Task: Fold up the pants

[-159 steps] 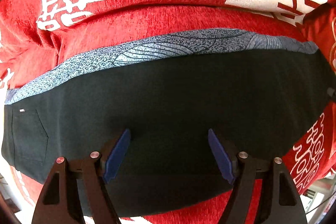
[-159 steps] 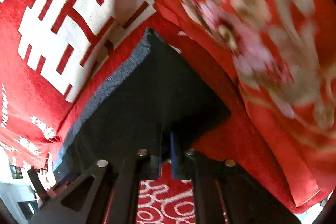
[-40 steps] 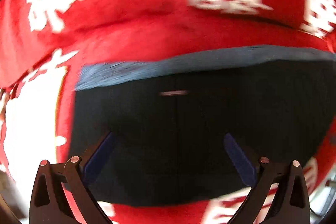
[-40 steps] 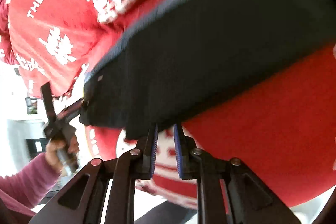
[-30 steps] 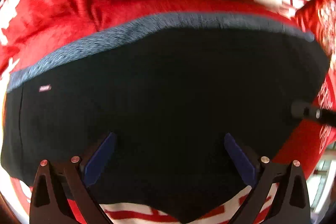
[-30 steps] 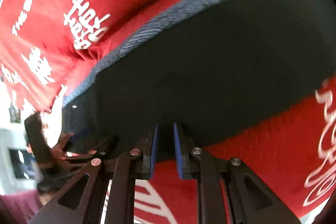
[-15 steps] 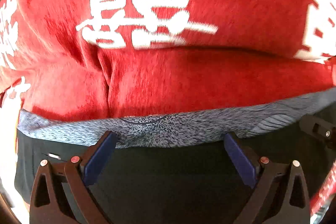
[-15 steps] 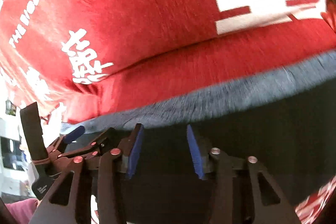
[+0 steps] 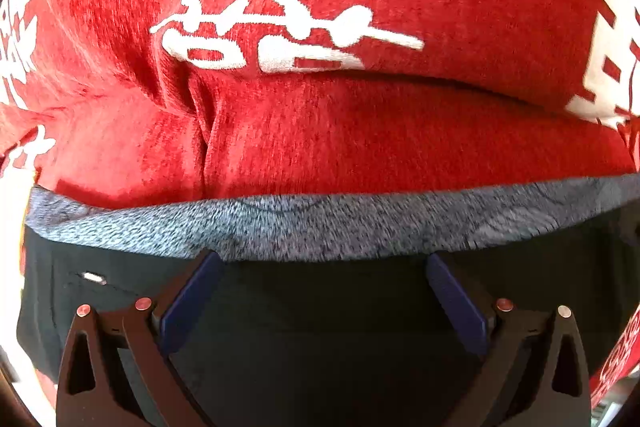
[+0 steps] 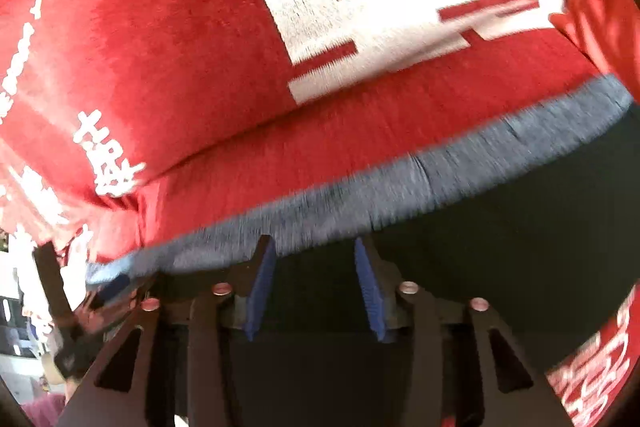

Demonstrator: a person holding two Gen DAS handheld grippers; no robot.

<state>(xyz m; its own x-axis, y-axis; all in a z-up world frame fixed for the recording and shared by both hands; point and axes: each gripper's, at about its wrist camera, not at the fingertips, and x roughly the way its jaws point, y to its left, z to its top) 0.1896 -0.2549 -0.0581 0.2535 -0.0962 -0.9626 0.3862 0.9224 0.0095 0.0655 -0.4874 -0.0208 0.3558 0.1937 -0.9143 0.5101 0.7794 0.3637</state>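
Nearest, the left hand-held gripper [image 9: 320, 275] stands wide open over the dark pants [image 9: 320, 339]; the right hand-held gripper [image 10: 316, 275] is opening, pinching nothing. The pants look soft, limp and light, best pinched at edge corners. They lie lengthwise left to right, grey band [image 9: 320, 227] on the far edge, on the red blanket [image 9: 360, 131].

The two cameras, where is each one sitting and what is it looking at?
Left wrist: sits on the left gripper, looking steeply down at the dark pants with their grey band on the red blanket; its open fingers show.
Right wrist: sits on the right gripper, jaws opening above the pants; the left gripper shows.
Shared: pants, grey band, blanket.
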